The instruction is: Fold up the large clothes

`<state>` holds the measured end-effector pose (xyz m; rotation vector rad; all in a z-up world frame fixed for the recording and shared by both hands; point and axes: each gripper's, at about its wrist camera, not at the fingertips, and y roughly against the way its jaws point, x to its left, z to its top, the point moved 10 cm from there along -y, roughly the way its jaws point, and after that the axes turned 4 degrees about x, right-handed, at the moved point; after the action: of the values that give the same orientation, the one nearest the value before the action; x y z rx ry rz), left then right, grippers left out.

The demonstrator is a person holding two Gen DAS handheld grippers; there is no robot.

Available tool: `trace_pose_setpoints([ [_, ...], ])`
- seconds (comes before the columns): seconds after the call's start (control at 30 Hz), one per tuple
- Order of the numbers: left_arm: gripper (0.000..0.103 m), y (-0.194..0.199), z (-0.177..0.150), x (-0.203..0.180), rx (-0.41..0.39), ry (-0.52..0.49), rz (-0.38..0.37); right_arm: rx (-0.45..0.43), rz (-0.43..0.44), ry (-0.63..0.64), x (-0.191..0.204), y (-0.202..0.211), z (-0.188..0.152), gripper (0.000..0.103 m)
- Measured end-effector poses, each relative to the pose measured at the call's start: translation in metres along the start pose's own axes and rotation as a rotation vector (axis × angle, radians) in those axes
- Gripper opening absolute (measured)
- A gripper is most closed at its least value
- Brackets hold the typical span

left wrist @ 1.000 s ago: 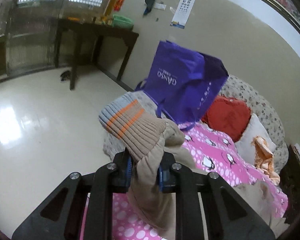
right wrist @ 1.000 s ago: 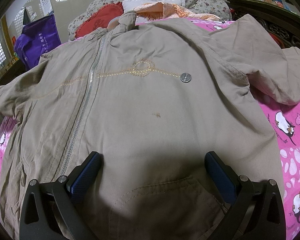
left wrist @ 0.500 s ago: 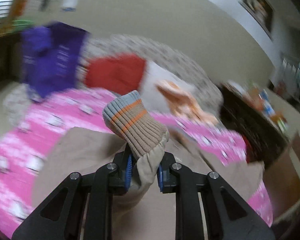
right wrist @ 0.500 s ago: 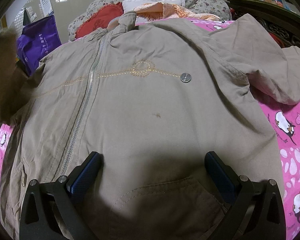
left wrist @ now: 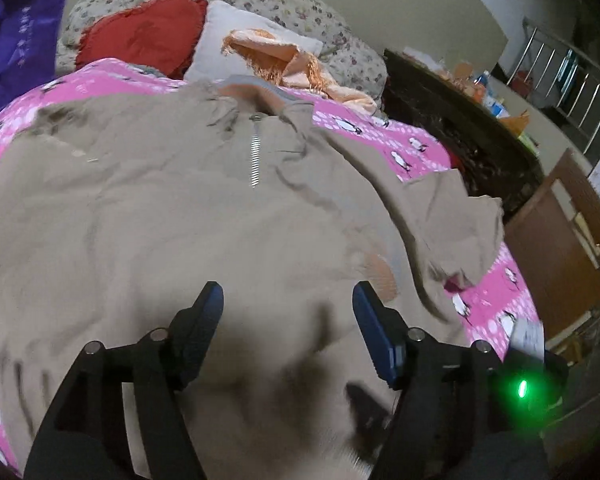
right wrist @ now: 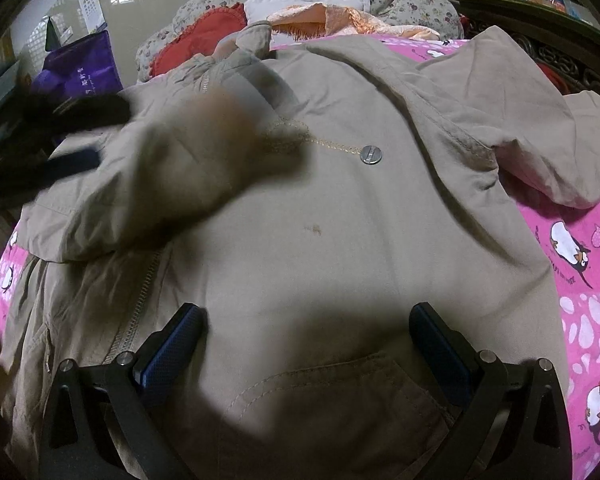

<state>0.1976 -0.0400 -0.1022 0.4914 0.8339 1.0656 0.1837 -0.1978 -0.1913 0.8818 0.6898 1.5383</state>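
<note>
While the left gripper (left wrist: pixel 288 300) hangs over the chest of the tan jacket (right wrist: pixel 340 220), its jaws have just been opening and now stand spread, with only flat cloth below them and nothing pinched. The jacket lies face up on the pink bedspread (right wrist: pixel 580 260), collar toward the pillows (left wrist: pixel 256 36), zip (left wrist: pixel 254 160) running down the front. One sleeve (right wrist: pixel 160 184) is laid across the chest from the jacket's left-hand side in the right wrist view, its end blurred near the gold stitching and the metal button (right wrist: pixel 371 155). The other sleeve (right wrist: pixel 540 120) is spread out over the bedspread on the far side and is not yet folded, so the task is judged to be at an early stage.

The right gripper (right wrist: pixel 306 340) is held low over the hem near the pocket seam, jaws wide apart, gripping nothing; whether its pads rest on the cloth cannot be told.

For the step to be done well, the laid sleeve should be left square across the chest, with its cuff inside the body's outline and not hanging past the zip side. Any bunching at the shoulder, where creases are seen, is best smoothed before the gripper is drawn away. A clean lift is advised, so that the loose cloth is not dragged. The spread sleeve should then be taken by its cuff and folded to match.
</note>
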Motion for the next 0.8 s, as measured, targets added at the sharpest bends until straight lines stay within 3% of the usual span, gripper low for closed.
trace_pose_setpoints([
  [0.07, 0.068, 0.018, -0.011, 0.028, -0.045, -0.023, 0.085, 0.010, 0.041, 0.015, 0.004, 0.007, 0.001, 0.101],
  [0.2, 0.068, 0.034, -0.035, 0.095, -0.099, -0.023, 0.318, -0.086, 0.222, -0.020, 0.010, 0.042, 0.023, 0.100],
  [0.23, 0.068, 0.036, -0.045, 0.116, -0.097, 0.016, 0.368, -0.094, 0.260, -0.038, 0.011, 0.045, 0.028, 0.101],
  [0.3, 0.068, 0.035, -0.059, 0.142, -0.089, 0.110, 0.388, -0.078, 0.406, -0.104, 0.020, 0.046, 0.045, 0.101],
  [0.37, 0.068, 0.038, -0.064, 0.160, -0.098, 0.211, 0.359, -0.018, 0.558, -0.168, 0.032, 0.036, 0.053, 0.100],
  [0.43, 0.068, 0.047, -0.068, 0.180, -0.128, 0.318, 0.377, 0.046, 0.608, -0.235, 0.040, 0.013, 0.057, 0.100],
  [0.5, 0.068, 0.051, -0.070, 0.185, -0.156, 0.369, 0.328, 0.093, 0.653, -0.311, 0.044, -0.010, 0.060, 0.096],
  [0.57, 0.068, 0.053, -0.070, 0.185, -0.170, 0.383, 0.335, 0.036, 0.641, -0.356, 0.039, -0.017, 0.078, 0.092],
  [0.6, 0.068, 0.052, -0.070, 0.184, -0.166, 0.377, 0.340, 0.027, 0.630, -0.394, 0.035, -0.020, 0.085, 0.088],
  [0.67, 0.069, 0.051, -0.071, 0.183, -0.157, 0.369, 0.352, 0.026, 0.616, -0.470, 0.026, -0.023, 0.090, 0.069],
  [0.7, 0.070, 0.051, -0.071, 0.185, -0.153, 0.366, 0.355, 0.042, 0.603, -0.499, 0.021, -0.023, 0.090, 0.034],
  [0.73, 0.070, 0.050, -0.071, 0.184, -0.151, 0.363, 0.356, 0.044, 0.610, -0.502, 0.020, -0.016, 0.092, 0.023],
  [0.8, 0.070, 0.052, -0.074, 0.187, -0.152, 0.364, 0.354, -0.029, 0.553, -0.393, 0.017, 0.011, 0.103, 0.019],
])
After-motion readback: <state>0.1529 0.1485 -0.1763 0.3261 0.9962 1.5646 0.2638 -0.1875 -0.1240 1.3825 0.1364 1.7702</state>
